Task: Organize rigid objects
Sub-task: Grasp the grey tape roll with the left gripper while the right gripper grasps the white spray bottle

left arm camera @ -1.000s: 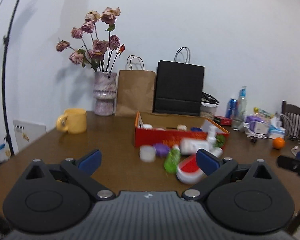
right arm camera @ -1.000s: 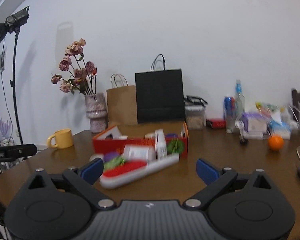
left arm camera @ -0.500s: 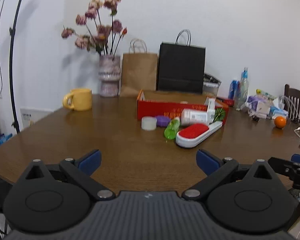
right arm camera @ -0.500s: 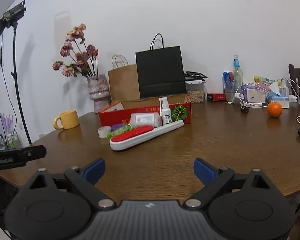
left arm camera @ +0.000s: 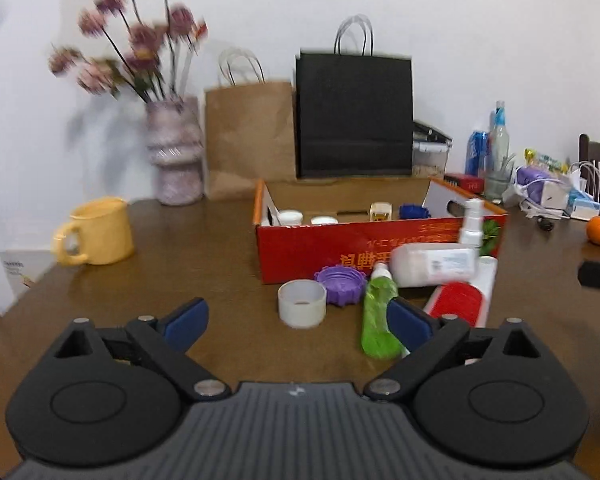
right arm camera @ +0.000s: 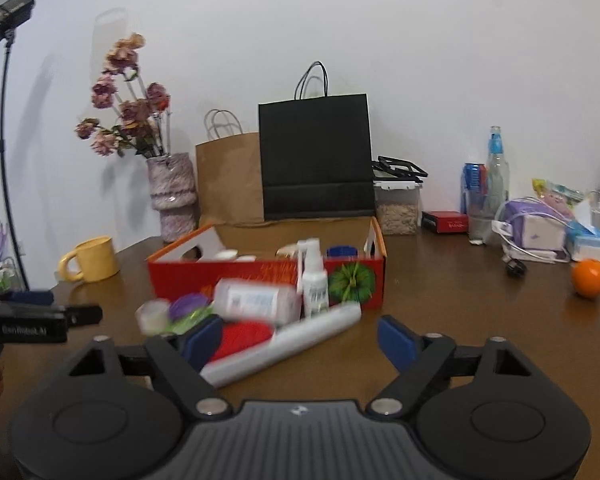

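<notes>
Left wrist view: left gripper point(left arm camera: 298, 318) spread wide, holding nothing, above brown table point(left arm camera: 180, 240); white cup point(left arm camera: 302, 303), purple lid point(left arm camera: 342, 283), green bottle point(left arm camera: 378, 316) just ahead, before red box point(left arm camera: 364, 246).

Right wrist view: right gripper point(right arm camera: 300, 340) spread wide, holding nothing, near red-and-white brush point(right arm camera: 284, 344); orange point(right arm camera: 590, 278) far right.

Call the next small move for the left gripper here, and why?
Probably ease the left gripper forward and down onto the white cap. Its jaws are open and empty, and the cap sits on the table almost centred between them, outside the red box. The purple lid touches or nearly touches it behind, so close only on the cap.
</notes>
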